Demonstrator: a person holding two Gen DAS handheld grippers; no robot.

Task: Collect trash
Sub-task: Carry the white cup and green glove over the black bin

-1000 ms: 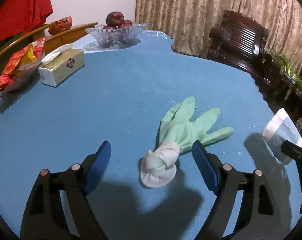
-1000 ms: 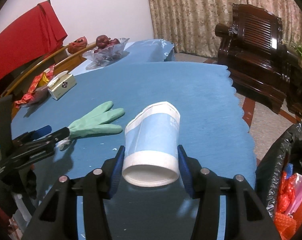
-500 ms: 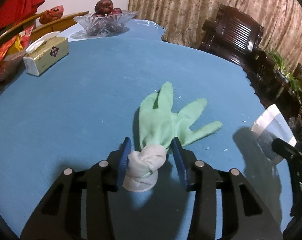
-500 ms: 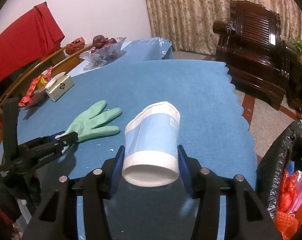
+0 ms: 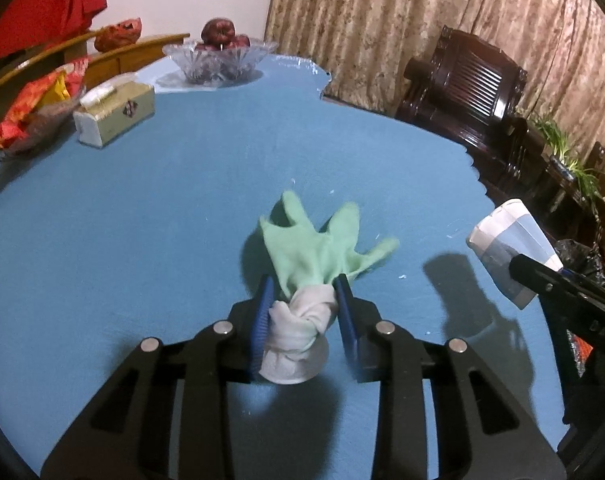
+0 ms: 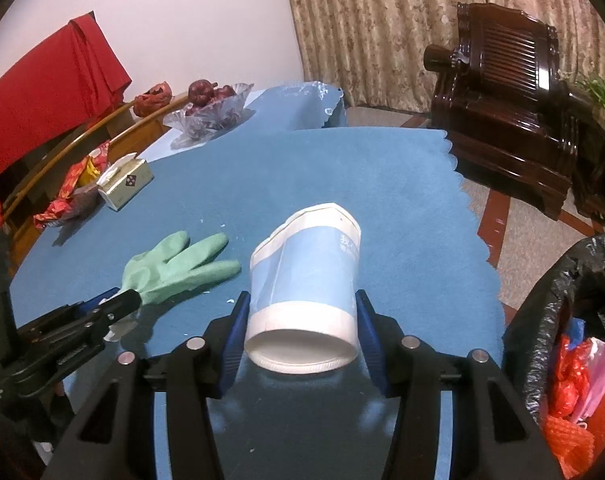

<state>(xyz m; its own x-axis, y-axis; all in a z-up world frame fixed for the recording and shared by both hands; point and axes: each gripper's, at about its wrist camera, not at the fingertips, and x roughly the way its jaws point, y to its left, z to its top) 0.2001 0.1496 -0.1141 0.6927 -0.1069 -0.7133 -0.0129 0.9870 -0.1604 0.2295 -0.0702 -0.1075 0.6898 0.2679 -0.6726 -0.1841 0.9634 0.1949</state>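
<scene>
Only our right view shows the black-lined bin (image 6: 550,320) lower right. Our left gripper (image 5: 302,312) clamps the knotted green glove (image 5: 318,252); our right gripper (image 6: 302,320) clamps a smooth paper cup (image 6: 306,280).

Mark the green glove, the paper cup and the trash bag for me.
green glove (image 5: 318,248), left wrist view, on its palm.
paper cup (image 6: 306,276), right wrist view, on its blue side wall.
trash bag (image 6: 542,320), right wrist view, on its black rim.
</scene>
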